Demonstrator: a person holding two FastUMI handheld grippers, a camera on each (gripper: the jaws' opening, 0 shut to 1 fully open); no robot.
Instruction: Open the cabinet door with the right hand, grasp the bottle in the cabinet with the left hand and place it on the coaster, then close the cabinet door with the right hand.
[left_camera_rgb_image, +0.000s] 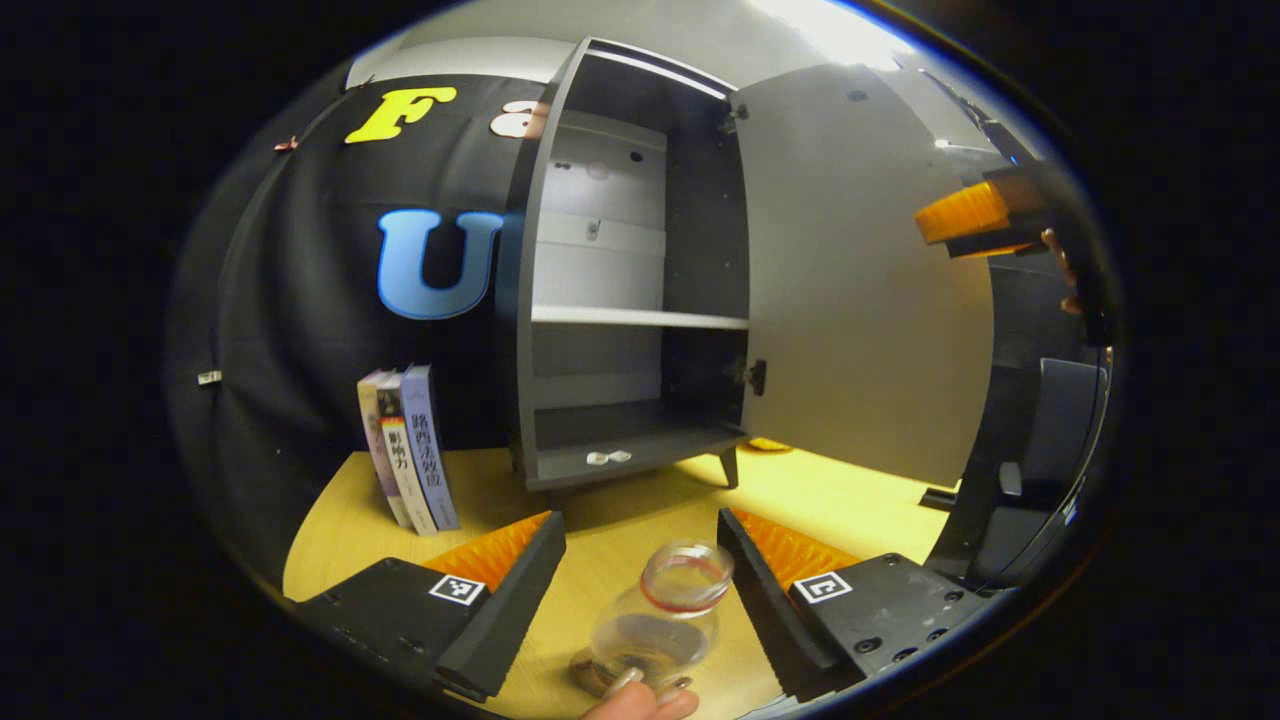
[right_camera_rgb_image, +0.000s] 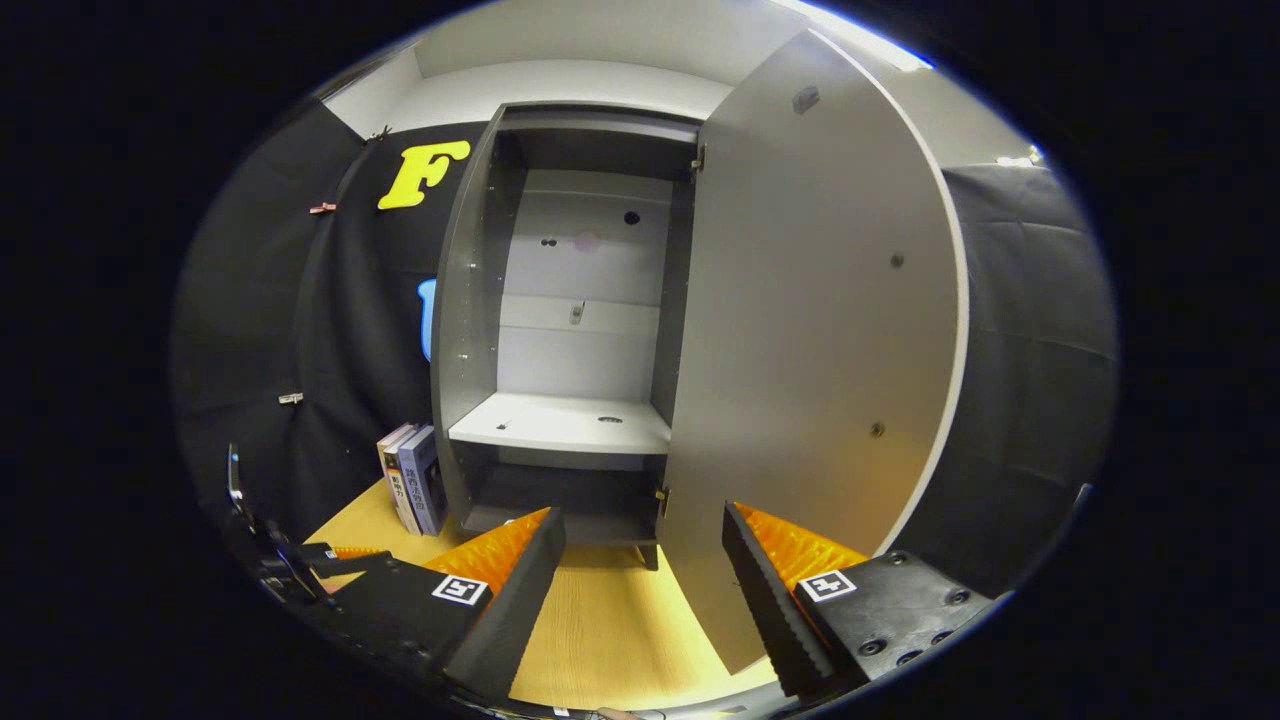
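Observation:
In the left gripper view a clear glass bottle (left_camera_rgb_image: 668, 618) with a red ring at its neck stands on the wooden table, on what looks like a round dark coaster (left_camera_rgb_image: 592, 676). My left gripper (left_camera_rgb_image: 640, 520) is open, its fingers on either side of the bottle and apart from it. The grey cabinet (left_camera_rgb_image: 630, 300) stands open behind, its door (left_camera_rgb_image: 860, 280) swung out to the right. My right gripper (left_camera_rgb_image: 970, 215) hangs by the door's outer edge, with the same gripper (right_camera_rgb_image: 640, 522) open in the right gripper view. The door (right_camera_rgb_image: 810, 330) rises just ahead of it.
Three books (left_camera_rgb_image: 410, 450) lean against the black wall left of the cabinet. A small white item (left_camera_rgb_image: 610, 457) lies on the cabinet's bottom shelf. A person's fingertips (left_camera_rgb_image: 640, 702) show at the bottle's base. A dark stand (left_camera_rgb_image: 1000, 480) rises at the right.

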